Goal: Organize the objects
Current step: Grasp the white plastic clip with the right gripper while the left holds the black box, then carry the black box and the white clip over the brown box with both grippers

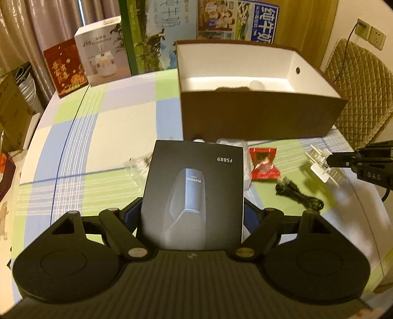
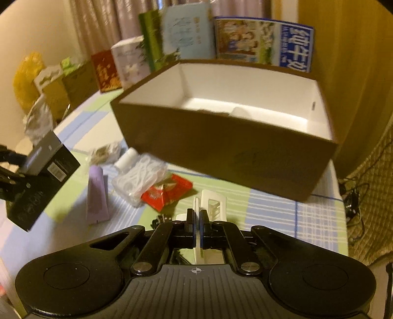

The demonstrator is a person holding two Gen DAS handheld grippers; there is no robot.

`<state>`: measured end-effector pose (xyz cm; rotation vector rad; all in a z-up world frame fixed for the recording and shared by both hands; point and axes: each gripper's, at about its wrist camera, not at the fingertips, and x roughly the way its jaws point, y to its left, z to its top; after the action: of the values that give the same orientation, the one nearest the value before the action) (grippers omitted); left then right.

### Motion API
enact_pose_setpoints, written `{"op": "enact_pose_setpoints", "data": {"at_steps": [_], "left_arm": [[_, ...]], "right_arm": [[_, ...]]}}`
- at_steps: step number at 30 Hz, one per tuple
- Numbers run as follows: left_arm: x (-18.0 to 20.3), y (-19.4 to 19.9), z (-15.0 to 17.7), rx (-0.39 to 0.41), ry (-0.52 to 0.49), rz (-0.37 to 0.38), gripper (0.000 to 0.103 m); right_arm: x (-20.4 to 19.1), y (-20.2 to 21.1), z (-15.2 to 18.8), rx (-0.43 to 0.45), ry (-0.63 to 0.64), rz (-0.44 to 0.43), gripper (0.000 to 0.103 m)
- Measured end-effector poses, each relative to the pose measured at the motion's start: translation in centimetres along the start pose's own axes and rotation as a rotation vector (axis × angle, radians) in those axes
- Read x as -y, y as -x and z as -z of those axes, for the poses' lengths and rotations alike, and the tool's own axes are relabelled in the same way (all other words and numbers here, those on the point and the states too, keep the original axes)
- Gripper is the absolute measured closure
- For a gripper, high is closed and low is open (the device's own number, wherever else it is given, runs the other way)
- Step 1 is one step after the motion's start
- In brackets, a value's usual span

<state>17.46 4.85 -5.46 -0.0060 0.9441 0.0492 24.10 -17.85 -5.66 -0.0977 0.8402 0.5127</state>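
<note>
Squarely between the left hand-held gripper (image 1: 192,211) fingers, black shaver box (image 1: 194,186).

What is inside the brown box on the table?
Inside the brown box a white round thing and something dark show above the front wall. The wall hides the rest of the floor.

A worktop (image 1: 118,117) under a checked green, blue and white cloth carries a row of upright printed cartons along its far edge: a dark red box with gold patterning (image 1: 65,67), a white box picturing an appliance (image 1: 102,57) and a blue-and-white milk carton (image 1: 238,20). Beige curtains (image 1: 49,22) hang behind. A quilted tan chair back (image 1: 361,83) stands beside the worktop, below a wall socket (image 1: 371,34).
</note>
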Motion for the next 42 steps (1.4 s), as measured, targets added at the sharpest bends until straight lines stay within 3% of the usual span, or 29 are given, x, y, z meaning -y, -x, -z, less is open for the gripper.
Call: {"op": "enact_pose_setpoints", "data": {"at_steps": [15,26,35,42], "left_arm": [[1.5,0.6,-6.7,0.096,-0.054,0.041,0.025],[2.4,-1.2,-14.3,0.148,-0.047,0.048,0.025],[3.3,-5.5,-19.0,0.111,-0.045,0.026,0.025],[3.6,-10.1,-20.8,0.039,-0.032,0.009,0.025]], "right_arm": [[1.5,4.9,-5.5,0.126,-0.094,-0.008,0.103],[3.8,4.4,-11.9,0.231,-0.146,0.014,0.103],[6.4,1.2,-14.3,0.204,-0.177,0.077,0.103],[8.5,-1.6,-14.3,0.156,-0.210,0.115,0.103]]}}
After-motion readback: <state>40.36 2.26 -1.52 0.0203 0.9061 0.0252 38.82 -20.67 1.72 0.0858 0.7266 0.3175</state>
